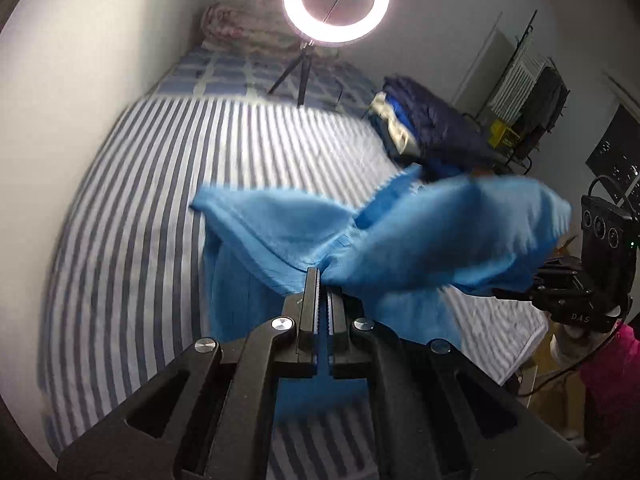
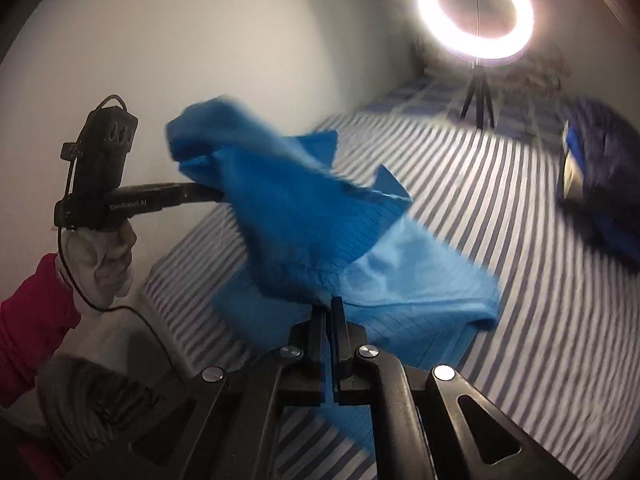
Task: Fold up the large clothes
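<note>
A large light blue garment (image 1: 280,240) hangs in the air above the striped bed (image 1: 140,200), stretched between both grippers. My left gripper (image 1: 322,280) is shut on one part of its edge. My right gripper (image 2: 330,306) is shut on another part of the blue garment (image 2: 300,220). In the left wrist view the right gripper's body shows at the right edge, its tips hidden in the cloth. In the right wrist view the left gripper's body shows at the left, its tips also buried in cloth. The garment's lower part drapes toward the bed.
A ring light on a tripod (image 1: 336,4) stands at the far end of the bed; it also shows in the right wrist view (image 2: 476,12). A pile of dark blue clothes (image 1: 432,124) lies on the bed's right side. A white wall (image 1: 60,60) runs along the left.
</note>
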Demonstrator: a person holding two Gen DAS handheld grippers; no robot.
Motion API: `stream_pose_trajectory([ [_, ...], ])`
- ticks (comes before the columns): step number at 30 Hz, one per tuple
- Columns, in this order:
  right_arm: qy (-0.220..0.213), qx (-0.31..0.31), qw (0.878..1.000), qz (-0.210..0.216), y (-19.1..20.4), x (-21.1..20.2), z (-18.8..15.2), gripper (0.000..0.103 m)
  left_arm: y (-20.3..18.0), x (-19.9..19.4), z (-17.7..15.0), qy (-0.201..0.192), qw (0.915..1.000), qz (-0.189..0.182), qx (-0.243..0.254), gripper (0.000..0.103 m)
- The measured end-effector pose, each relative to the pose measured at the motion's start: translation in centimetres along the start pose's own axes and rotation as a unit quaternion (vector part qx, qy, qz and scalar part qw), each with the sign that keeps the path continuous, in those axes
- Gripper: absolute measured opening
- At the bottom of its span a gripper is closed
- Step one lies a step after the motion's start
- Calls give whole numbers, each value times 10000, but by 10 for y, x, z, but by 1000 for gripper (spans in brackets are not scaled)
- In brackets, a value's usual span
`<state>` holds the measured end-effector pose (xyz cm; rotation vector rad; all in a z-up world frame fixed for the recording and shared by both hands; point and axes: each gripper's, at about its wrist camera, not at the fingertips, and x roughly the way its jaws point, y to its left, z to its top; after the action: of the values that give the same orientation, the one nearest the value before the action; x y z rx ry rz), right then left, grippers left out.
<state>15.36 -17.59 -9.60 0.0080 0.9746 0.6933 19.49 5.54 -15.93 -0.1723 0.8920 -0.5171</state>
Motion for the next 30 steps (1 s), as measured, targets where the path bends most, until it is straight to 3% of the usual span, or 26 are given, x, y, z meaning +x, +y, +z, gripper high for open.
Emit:
stream_pose_trajectory([
  [4, 349, 83, 9994, -22, 1, 24, -39, 0, 9, 13, -56, 273, 9996, 98, 32, 0],
  [10, 808, 32, 9966, -135, 10, 50, -83, 0, 18, 30, -115, 624, 9980, 128, 16, 0],
  [14, 942, -80, 9949, -349, 4, 48, -97, 5, 12, 14, -141, 722, 9971, 34, 233, 0],
  [16, 927, -95, 9952, -294, 2, 36, -105, 11, 16, -3, -150, 720, 9972, 11, 202, 7],
  [17, 893, -75, 9957, -232, 0, 30, -106, 26, 20, -12, -151, 666, 9977, -17, 127, 21],
  [18, 785, -17, 9968, -166, -3, 18, -109, 40, 26, -23, -150, 564, 9984, -55, -10, 41],
  [20, 501, 179, 9986, 54, -10, -4, -113, 46, 41, -38, -139, 329, 9989, -100, -318, 59],
  [24, 6, 844, 9964, 1, -36, -18, -106, 71, 85, -35, -104, 207, 9910, -245, -1298, 61],
  [30, -309, 2214, 9740, 365, -98, 16, -90, 71, 135, 4, -70, 253, 9590, -964, -2654, 61],
])
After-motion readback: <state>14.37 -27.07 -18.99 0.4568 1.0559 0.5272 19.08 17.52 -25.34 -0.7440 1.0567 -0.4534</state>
